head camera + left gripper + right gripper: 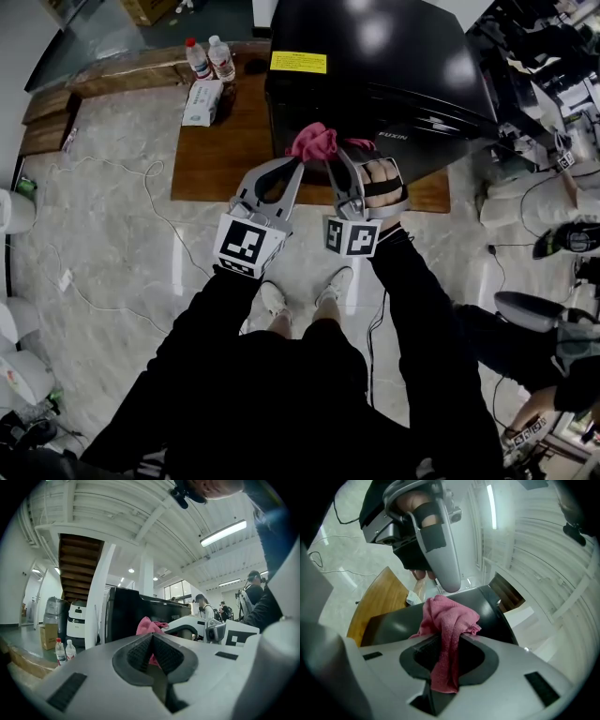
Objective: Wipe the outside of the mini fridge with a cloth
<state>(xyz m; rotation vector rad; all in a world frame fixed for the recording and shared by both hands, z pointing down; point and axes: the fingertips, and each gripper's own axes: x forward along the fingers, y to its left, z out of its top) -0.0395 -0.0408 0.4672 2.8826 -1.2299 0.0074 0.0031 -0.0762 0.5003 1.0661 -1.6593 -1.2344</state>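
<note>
Gripping the cloth (314, 141): right hand-held gripper (330, 161) has its jaws clamped on it, and the pink bunch sticks out past the tips while a tail hangs back between the pads (474, 654). The cloth sits at the fridge's (375, 66) near top edge, centre frame in the head view. Left hand-held gripper (299, 167) has its jaws together at the tips, right at the cloth's left edge; pink shows in the gap behind them, and I can't tell whether it's nipped. The fridge stands on a wooden table (220, 150). Two bottles (211, 58) and a tissue pack (202, 101) are on the table, upper left of the fridge.
</note>
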